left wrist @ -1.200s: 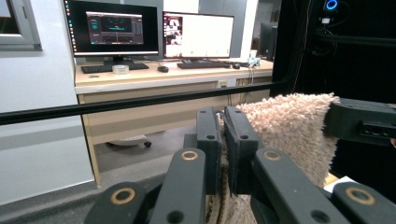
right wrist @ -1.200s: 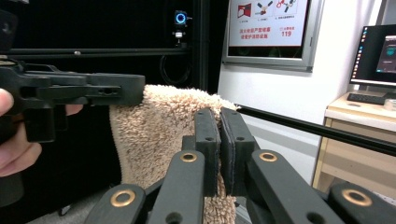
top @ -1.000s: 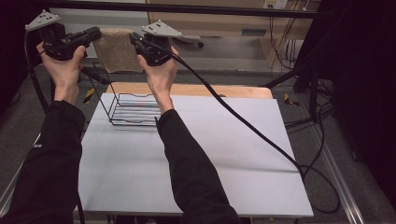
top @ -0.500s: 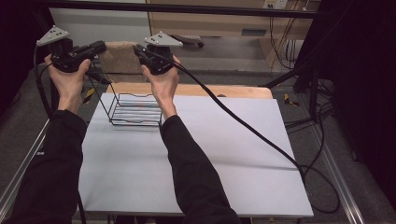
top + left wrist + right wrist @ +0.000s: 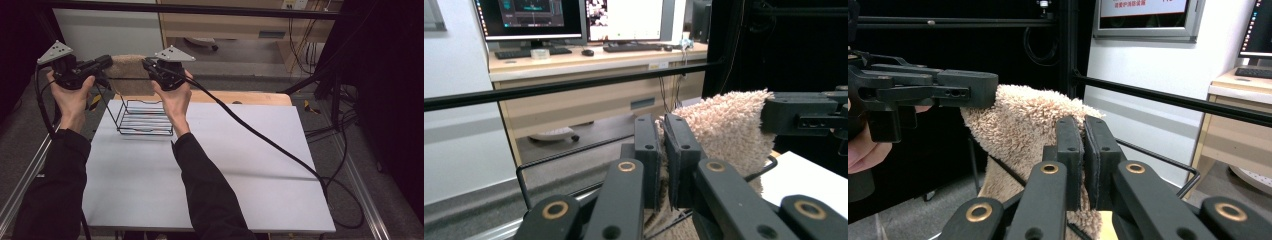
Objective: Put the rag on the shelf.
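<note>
From above, the left tongs (image 5: 107, 62) and right tongs (image 5: 147, 65) each pinch one top corner of a beige towel (image 5: 127, 75), stretched above the wire rack (image 5: 142, 117) on the desk (image 5: 240, 165). The left gripper view adds monitors (image 5: 531, 17) (their writing too small to read).

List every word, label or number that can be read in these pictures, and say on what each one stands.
None can be read with certainty.
Wall sign: red characters, cut off and too blurred to read.
Left monitor: dark windows, text too small.
Right monitor: bright window, text too small.
Desk-edge label: too small.
Grey label on the desk front: blurred.
</note>
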The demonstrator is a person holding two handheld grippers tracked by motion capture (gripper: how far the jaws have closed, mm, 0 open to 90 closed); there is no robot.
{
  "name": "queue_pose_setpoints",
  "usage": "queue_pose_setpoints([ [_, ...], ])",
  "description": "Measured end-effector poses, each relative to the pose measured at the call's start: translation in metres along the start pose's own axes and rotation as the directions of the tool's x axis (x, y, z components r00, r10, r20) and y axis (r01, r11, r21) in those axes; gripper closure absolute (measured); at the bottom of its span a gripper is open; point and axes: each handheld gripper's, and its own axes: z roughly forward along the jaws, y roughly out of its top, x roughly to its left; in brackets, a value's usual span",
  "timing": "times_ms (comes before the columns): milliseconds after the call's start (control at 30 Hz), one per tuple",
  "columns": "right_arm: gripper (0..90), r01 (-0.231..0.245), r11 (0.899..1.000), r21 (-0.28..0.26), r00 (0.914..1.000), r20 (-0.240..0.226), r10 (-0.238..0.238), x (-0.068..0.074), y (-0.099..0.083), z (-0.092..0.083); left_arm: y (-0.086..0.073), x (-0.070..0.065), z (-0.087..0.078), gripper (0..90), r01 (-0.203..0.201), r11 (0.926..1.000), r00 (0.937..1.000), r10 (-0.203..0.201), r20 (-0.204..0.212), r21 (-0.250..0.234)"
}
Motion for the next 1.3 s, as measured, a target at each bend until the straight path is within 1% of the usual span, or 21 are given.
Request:
queue_pose_setpoints([
  [133,86.3,0.012,1.000,0.003,0.9999,-0.008,-0.012,0.003,-0.002,-0.004,-0.003,-0.002,-0.005,84.6,-0.004,1.0000,1.0000,0.004,0.009,0.000],
  [233,86.1,0.021,1.000,0.013,0.9997,-0.015,-0.021,0.004,-0.003,-0.006,-0.005,-0.004,-0.009,84.2,-0.011,0.9999,0.9998,0.011,0.017,0.010],
  [300,86.0,0.026,0.999,0.026,0.9995,-0.018,-0.025,0.005,-0.004,-0.007,-0.007,-0.006,-0.010,83.7,-0.016,0.9996,0.9998,0.015,0.015,0.022],
  [500,85.8,0.050,0.997,0.050,0.9983,-0.032,-0.048,0.008,-0.007,-0.011,-0.013,-0.008,-0.015,82.8,-0.012,0.9993,0.9997,0.011,0.023,0.034],
  [567,85.7,0.058,0.996,0.061,0.9976,-0.042,-0.056,0.009,-0.008,-0.013,-0.014,-0.010,-0.017,82.2,-0.015,0.9989,0.9997,0.014,0.021,0.045],
  [700,85.7,0.075,0.994,0.085,0.9959,-0.057,-0.070,0.010,-0.011,-0.015,-0.017,-0.013,-0.021,80.1,-0.010,0.9976,0.9998,0.008,0.019,0.069],
  [900,85.7,0.096,0.990,0.106,0.9934,-0.073,-0.089,0.011,-0.013,-0.017,-0.017,-0.018,-0.025,77.0,-0.016,0.9946,0.9998,0.014,0.014,0.103],
  [1000,85.8,0.102,0.988,0.114,0.9927,-0.076,-0.094,0.011,-0.015,-0.017,-0.011,-0.016,-0.030,73.5,0.006,0.9955,1.0000,-0.007,0.006,0.094],
  [1067,85.8,0.102,0.988,0.116,0.9925,-0.078,-0.093,0.011,-0.016,-0.017,-0.006,-0.014,-0.033,72.5,0.035,0.9960,0.9994,-0.036,0.001,0.082],
  [1133,85.7,0.106,0.987,0.117,0.9921,-0.080,-0.097,0.011,-0.017,-0.017,-0.001,-0.012,-0.032,72.8,0.064,0.9944,0.9979,-0.064,0.002,0.085],
  [1200,85.5,0.113,0.986,0.119,0.9912,-0.082,-0.104,0.011,-0.018,-0.018,0.000,-0.013,-0.028,74.9,0.078,0.9914,0.9967,-0.080,0.013,0.105],
  [1300,85.2,0.123,0.985,0.124,0.9899,-0.086,-0.112,0.012,-0.019,-0.018,-0.004,-0.017,-0.018,81.1,0.087,0.9843,0.9951,-0.093,0.033,0.153],
])
